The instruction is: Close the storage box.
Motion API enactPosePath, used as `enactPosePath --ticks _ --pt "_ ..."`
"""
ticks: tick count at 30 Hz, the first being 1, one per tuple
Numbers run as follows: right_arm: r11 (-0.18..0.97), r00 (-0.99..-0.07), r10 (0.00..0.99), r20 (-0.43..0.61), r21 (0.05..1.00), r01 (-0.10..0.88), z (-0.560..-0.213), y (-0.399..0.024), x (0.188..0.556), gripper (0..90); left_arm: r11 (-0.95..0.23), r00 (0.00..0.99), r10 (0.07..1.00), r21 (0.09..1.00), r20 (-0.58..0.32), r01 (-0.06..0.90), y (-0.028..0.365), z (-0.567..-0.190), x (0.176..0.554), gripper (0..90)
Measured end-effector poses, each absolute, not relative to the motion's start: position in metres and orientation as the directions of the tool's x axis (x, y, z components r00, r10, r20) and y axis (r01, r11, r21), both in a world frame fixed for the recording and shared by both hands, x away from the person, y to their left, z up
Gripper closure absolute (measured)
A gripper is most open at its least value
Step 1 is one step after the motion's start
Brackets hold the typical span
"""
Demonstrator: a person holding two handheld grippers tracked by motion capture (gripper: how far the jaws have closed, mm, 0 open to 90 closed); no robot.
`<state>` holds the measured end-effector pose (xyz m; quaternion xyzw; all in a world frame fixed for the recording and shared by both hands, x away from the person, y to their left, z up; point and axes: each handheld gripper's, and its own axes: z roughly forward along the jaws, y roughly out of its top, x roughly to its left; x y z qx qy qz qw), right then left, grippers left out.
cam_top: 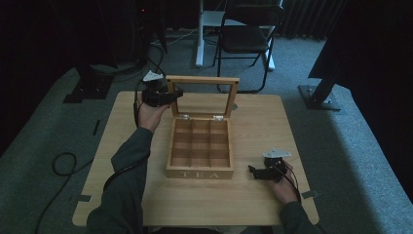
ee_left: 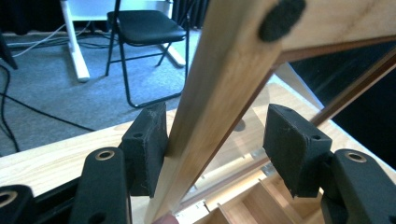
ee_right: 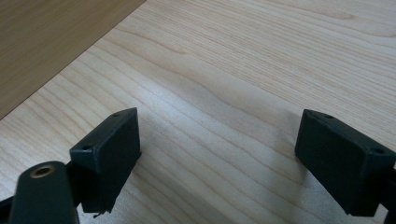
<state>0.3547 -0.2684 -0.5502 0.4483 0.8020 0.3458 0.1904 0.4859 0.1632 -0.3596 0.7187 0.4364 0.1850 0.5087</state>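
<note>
A wooden tea box marked TEA stands mid-table, its compartments bare. Its glass-paned lid is raised upright at the back. My left gripper is at the lid's left side rail. In the left gripper view that rail runs between the jaws of the left gripper. The left pad touches the wood and the right pad stands clear of it. My right gripper rests low to the right of the box. Its jaws stand wide open over bare tabletop.
The light wooden table has free room all around the box. A black folding chair and a white desk leg stand behind the table. Cables lie on the grey floor at the left.
</note>
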Motion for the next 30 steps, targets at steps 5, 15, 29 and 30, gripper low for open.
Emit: enactPosePath --ticks 5,15,29,30 --pt "0.359 -0.525 0.851 0.004 0.725 0.587 -0.550 -0.268 0.355 13.8 -0.111 0.559 0.814 0.903 -0.157 0.415 0.164 -0.357 0.474 40.0" --pt "0.359 -0.526 0.851 0.004 0.725 0.587 -0.550 -0.268 0.355 13.8 -0.118 0.511 0.853 0.918 -0.102 0.379 0.168 -0.343 0.449 40.6" --pt "0.359 -0.525 0.851 0.004 0.726 0.587 -0.550 -0.268 0.355 13.8 -0.104 0.485 0.868 0.915 -0.108 0.390 0.170 -0.343 0.436 41.2" --pt "0.359 -0.525 0.851 0.004 0.726 0.586 -0.550 -0.268 0.355 13.8 -0.108 0.488 0.867 0.915 -0.105 0.388 0.170 -0.343 0.436 41.7"
